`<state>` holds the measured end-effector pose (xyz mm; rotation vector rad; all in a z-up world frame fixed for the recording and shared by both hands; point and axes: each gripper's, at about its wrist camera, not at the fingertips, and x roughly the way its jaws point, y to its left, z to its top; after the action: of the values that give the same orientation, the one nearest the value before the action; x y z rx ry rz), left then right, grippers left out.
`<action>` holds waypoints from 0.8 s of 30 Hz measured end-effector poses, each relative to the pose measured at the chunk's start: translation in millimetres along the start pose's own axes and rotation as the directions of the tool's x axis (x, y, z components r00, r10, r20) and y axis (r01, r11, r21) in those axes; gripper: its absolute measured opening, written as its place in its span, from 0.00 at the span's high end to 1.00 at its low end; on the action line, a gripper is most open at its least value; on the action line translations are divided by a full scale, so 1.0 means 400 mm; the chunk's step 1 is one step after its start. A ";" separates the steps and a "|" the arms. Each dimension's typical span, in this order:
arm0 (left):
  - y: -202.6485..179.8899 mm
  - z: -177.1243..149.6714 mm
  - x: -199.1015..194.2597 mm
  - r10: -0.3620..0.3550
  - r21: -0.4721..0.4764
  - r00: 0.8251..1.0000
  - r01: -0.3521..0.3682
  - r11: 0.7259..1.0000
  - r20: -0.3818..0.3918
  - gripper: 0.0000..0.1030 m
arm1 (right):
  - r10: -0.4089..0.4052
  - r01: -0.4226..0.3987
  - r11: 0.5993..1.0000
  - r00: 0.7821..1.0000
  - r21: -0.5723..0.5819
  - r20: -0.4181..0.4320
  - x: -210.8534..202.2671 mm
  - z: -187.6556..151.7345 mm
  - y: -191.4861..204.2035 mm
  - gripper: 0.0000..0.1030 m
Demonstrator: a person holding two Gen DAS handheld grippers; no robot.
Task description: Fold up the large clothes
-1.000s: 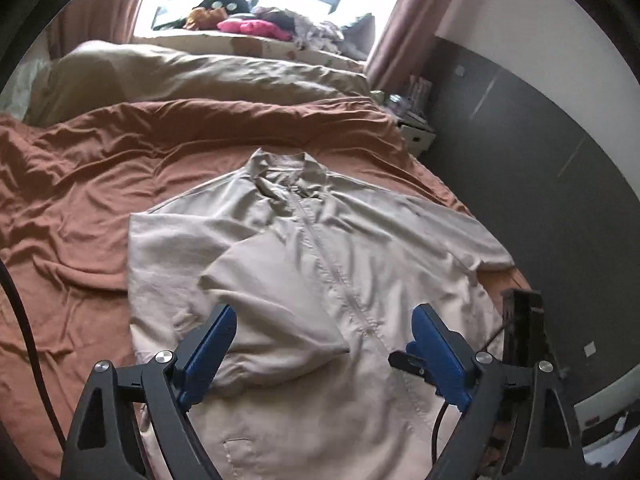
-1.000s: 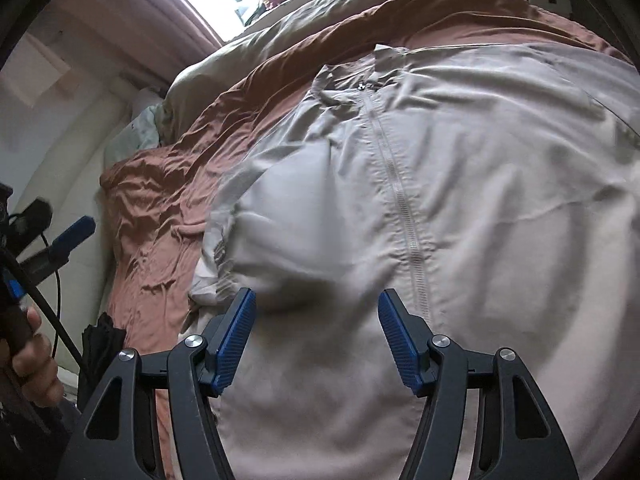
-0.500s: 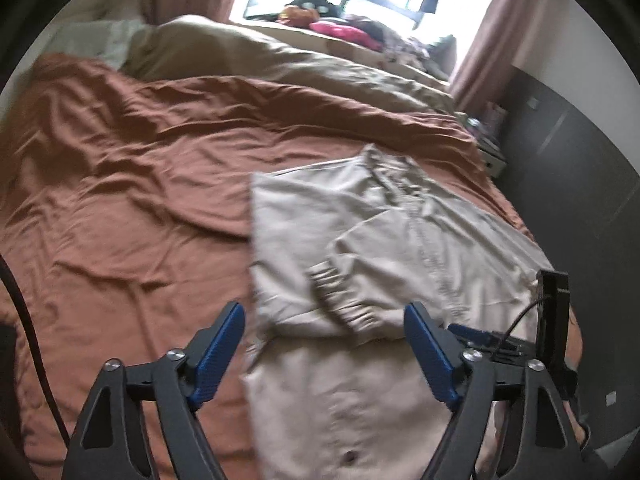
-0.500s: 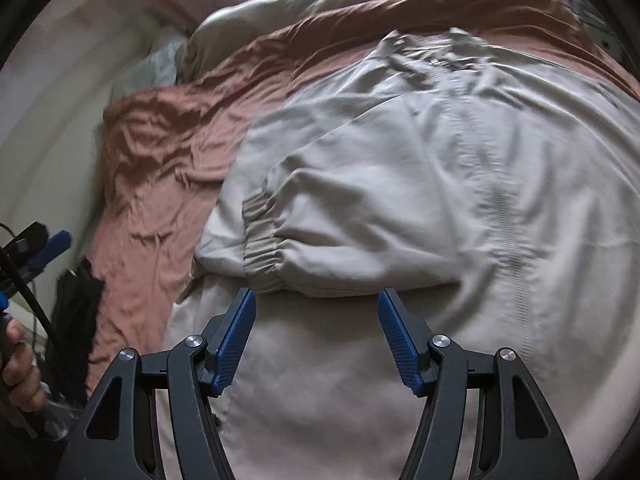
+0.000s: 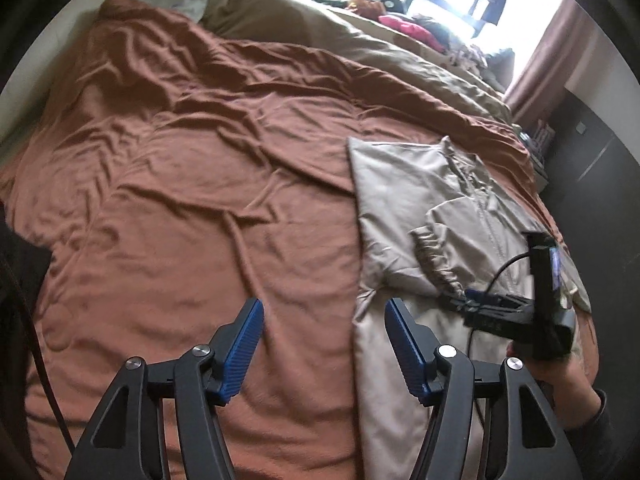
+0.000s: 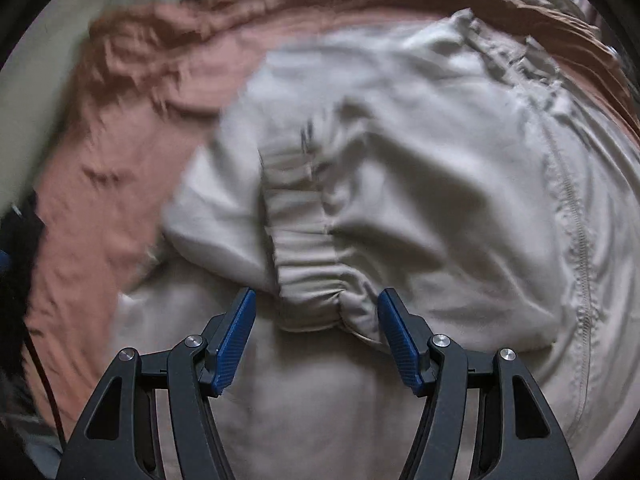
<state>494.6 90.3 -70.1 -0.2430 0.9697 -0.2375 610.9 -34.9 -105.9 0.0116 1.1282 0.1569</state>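
Nearest thing is the rust-brown bedspread (image 5: 192,184), all wrinkly, with the left gripper (image 5: 324,344) hanging over it, jaws spread, nothing held. Beige jacket (image 5: 404,184) lies flat just right of it. The right gripper (image 6: 316,332) is spread wide too, elastic sleeve cuff (image 6: 308,280) sitting between its fingers. Tan duvet (image 5: 360,48) is bunched up by the window.

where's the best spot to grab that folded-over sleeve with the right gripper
Probably the gathered elastic cuff at the end of the sleeve. It lies bunched on the jacket body, just ahead of the open right gripper. Come straight forward and low, one finger either side of the cuff; its ridged thickness offers more to pinch than the flat cloth.
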 end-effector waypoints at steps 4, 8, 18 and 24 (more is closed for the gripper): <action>0.015 -0.010 0.013 -0.023 -0.023 1.000 0.023 0.999 -0.002 0.37 | 0.011 -0.011 1.000 1.000 -0.018 0.016 -0.007 0.015 -0.019 0.76; -0.006 -0.010 0.041 -0.053 -0.023 0.999 0.053 0.998 -0.011 0.37 | 0.020 -0.020 1.000 0.997 -0.012 0.075 -0.082 0.028 -0.065 0.92; -0.109 -0.008 0.090 -0.108 0.020 0.994 0.109 0.994 -0.033 0.37 | 0.026 -0.038 0.998 0.982 0.059 0.185 -0.254 -0.009 -0.218 0.94; -0.151 -0.008 0.122 -0.120 0.031 0.991 0.122 0.992 -0.052 0.37 | -0.074 0.033 0.986 0.967 0.166 0.245 -0.378 -0.059 -0.370 0.94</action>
<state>512.9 18.1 -91.4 -0.2655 1.0011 -0.3726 544.0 -202.7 6.8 0.1406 0.8844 0.0142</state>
